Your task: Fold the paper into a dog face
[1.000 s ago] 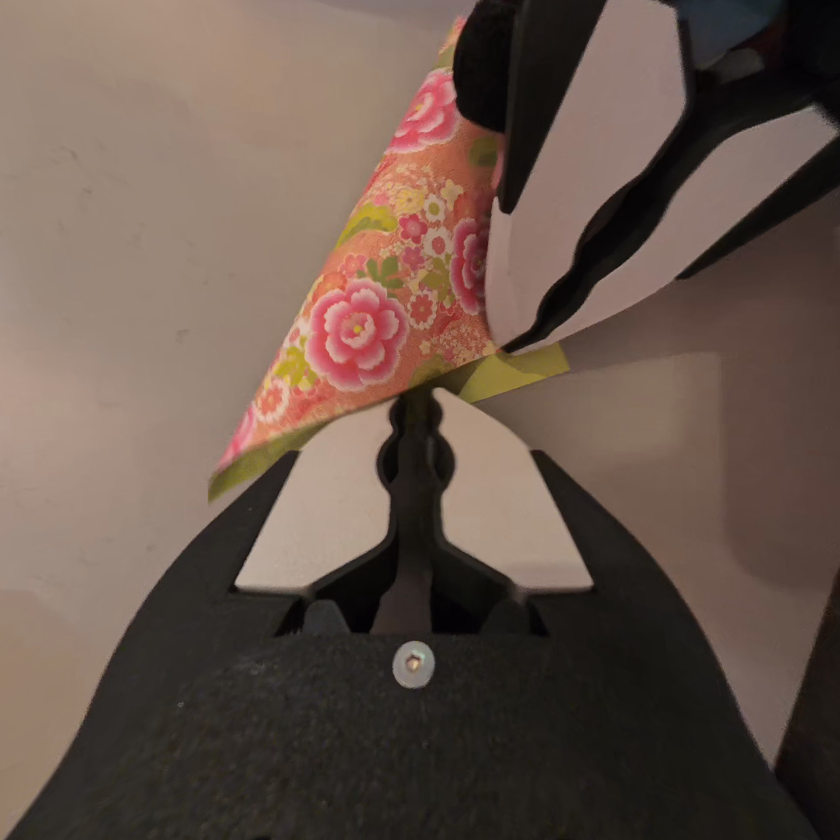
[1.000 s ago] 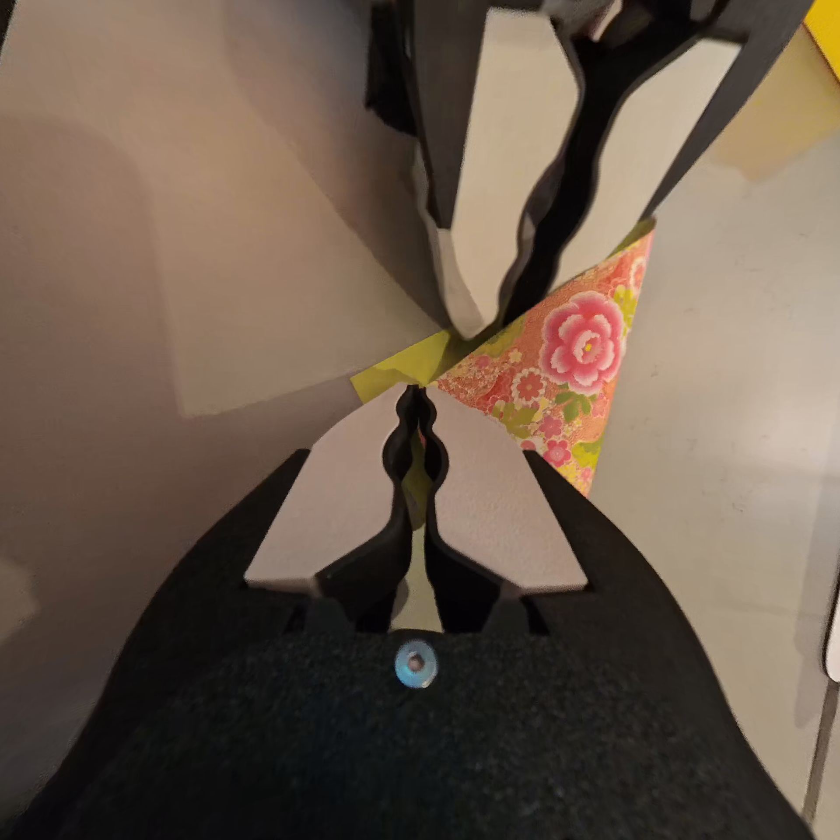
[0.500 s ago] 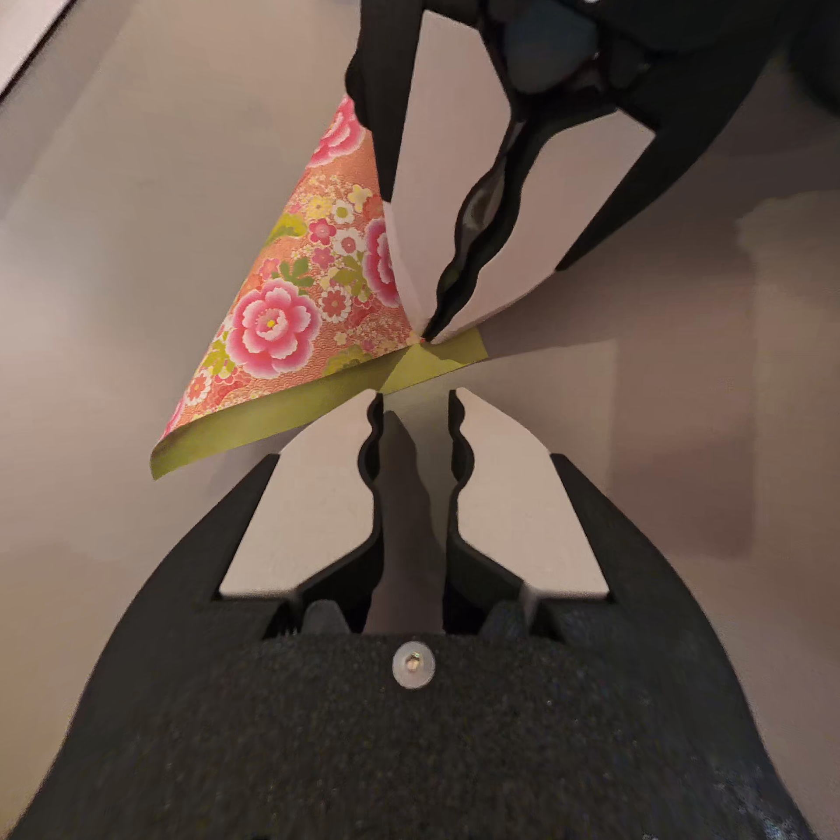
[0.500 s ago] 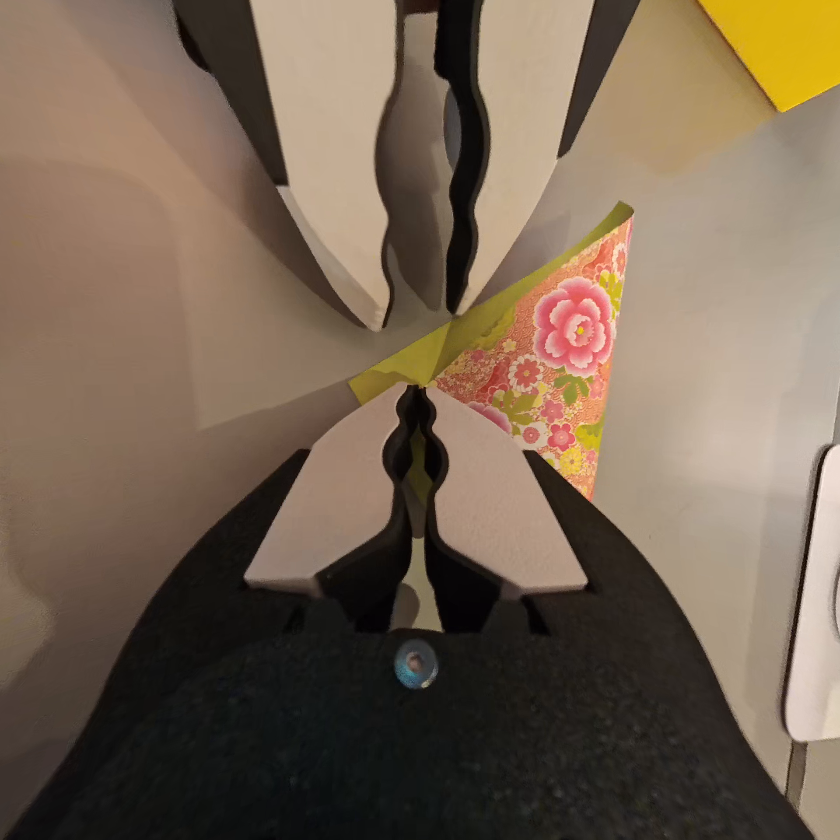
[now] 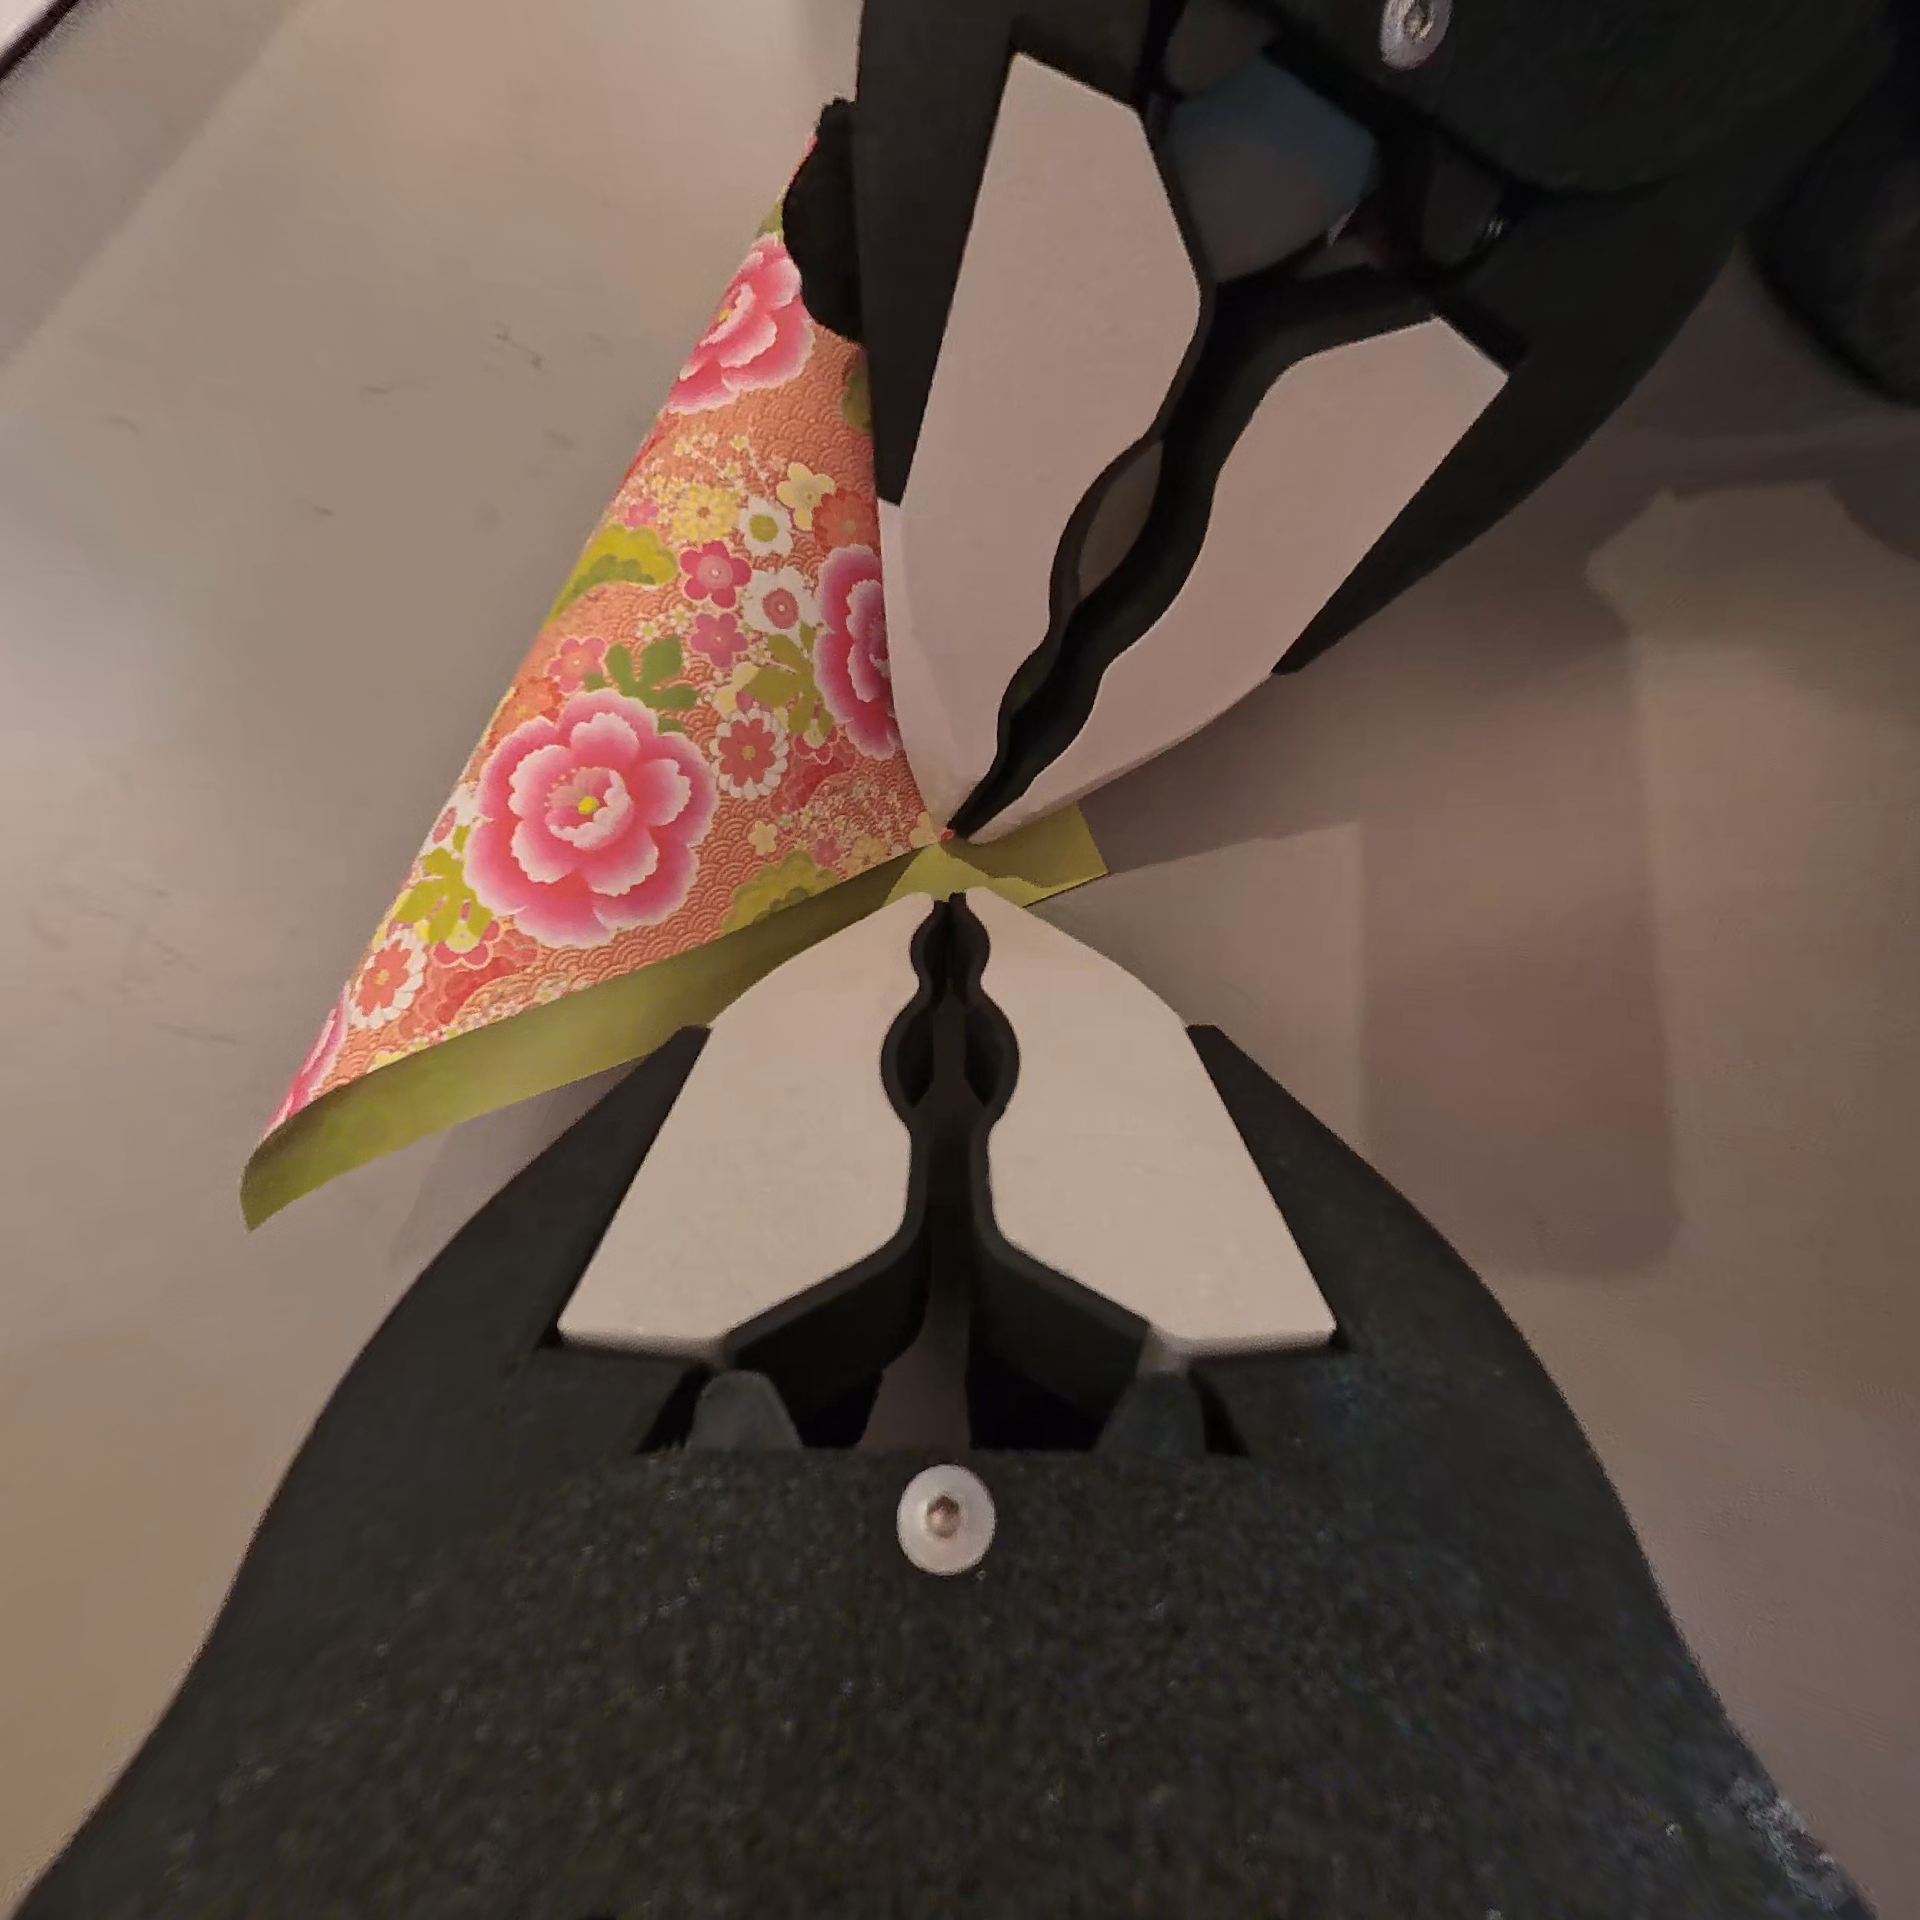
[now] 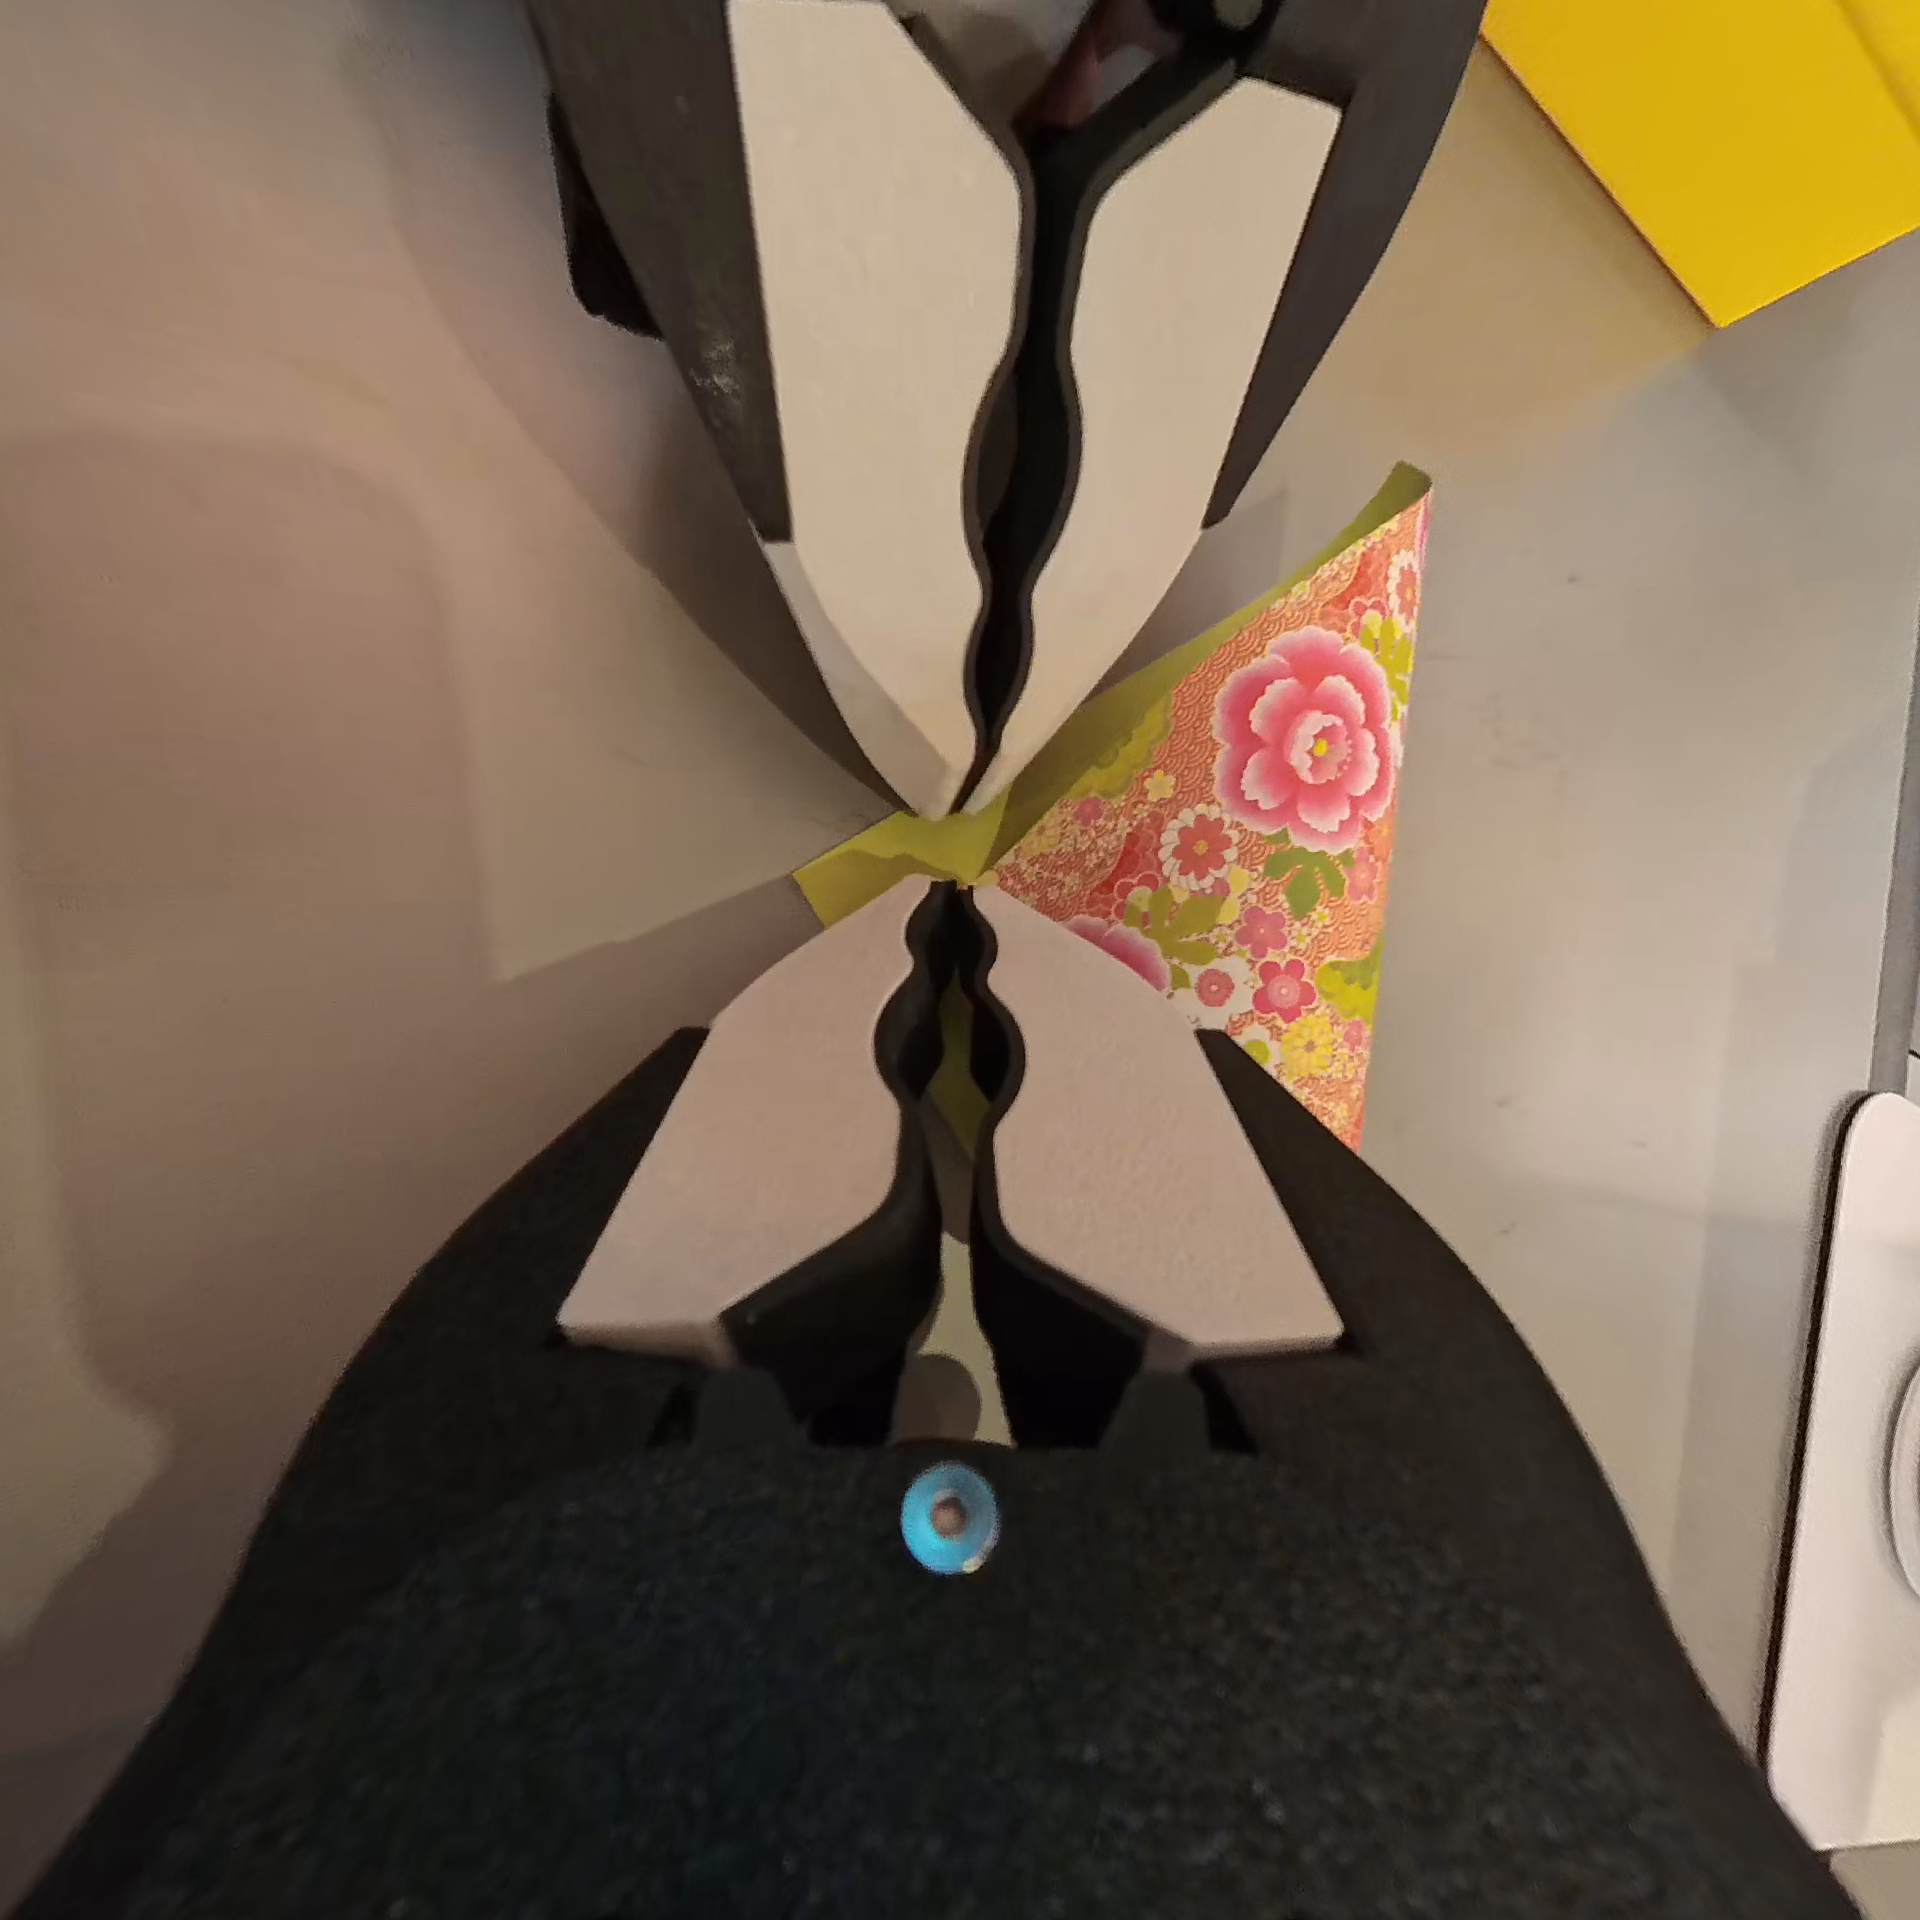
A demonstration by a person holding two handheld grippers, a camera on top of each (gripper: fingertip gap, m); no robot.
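Note:
The paper (image 5: 623,790) is folded to a floral pink-and-orange triangle with a green underside, and it is lifted off the table. My left gripper (image 5: 951,906) is shut, its tips pinching the green corner of the paper from below. My right gripper (image 5: 961,826) comes in from the top of the left wrist view and is shut on the same corner, tip to tip with the left. In the right wrist view my right gripper (image 6: 951,891) is shut with green paper between its jaws, the left gripper (image 6: 968,802) faces it, and the paper (image 6: 1299,831) fans out to the right.
The pale table (image 5: 260,520) lies under the paper. A yellow box (image 6: 1714,135) sits at the far right in the right wrist view. A white flat object (image 6: 1860,1455) lies at the right edge, close to the right gripper. Less than 4 cm separates the two grippers' tips. Left tips and right tips are each some 35 centimetres from the white flat object (image 6: 1860,1455).
The left gripper held the corner a second ago, opened and drew back, and has now shut on the green corner again. The right gripper has kept its hold throughout.

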